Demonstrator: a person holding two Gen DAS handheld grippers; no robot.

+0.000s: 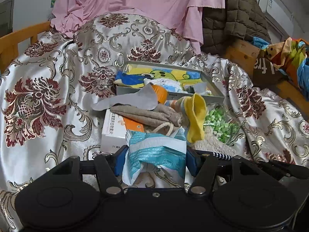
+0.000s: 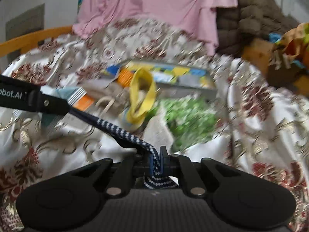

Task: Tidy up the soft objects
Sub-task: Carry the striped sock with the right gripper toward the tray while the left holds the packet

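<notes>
Left gripper (image 1: 155,159): jaws spread partway, pads pressed on a crumpled blue-and-white packet (image 1: 156,150).
Right gripper (image 2: 158,161): jaws pressed together, pinching a navy white-dotted strap (image 2: 123,133).
Just ahead of left jaws: beige knitted cloth (image 1: 146,114), yellow sock (image 1: 196,114), white carton (image 1: 114,129).
Further ahead: grey tray (image 1: 216,85) holding a cartoon-print towel (image 1: 164,74).
Beneath all: floral satin bedspread (image 1: 48,89).

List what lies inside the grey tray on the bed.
In the grey tray: a yellow-and-blue cartoon towel, with white and pale-blue cloth on it. A grey cloth and an orange item overlap its front edge. The tray floor is covered.
</notes>
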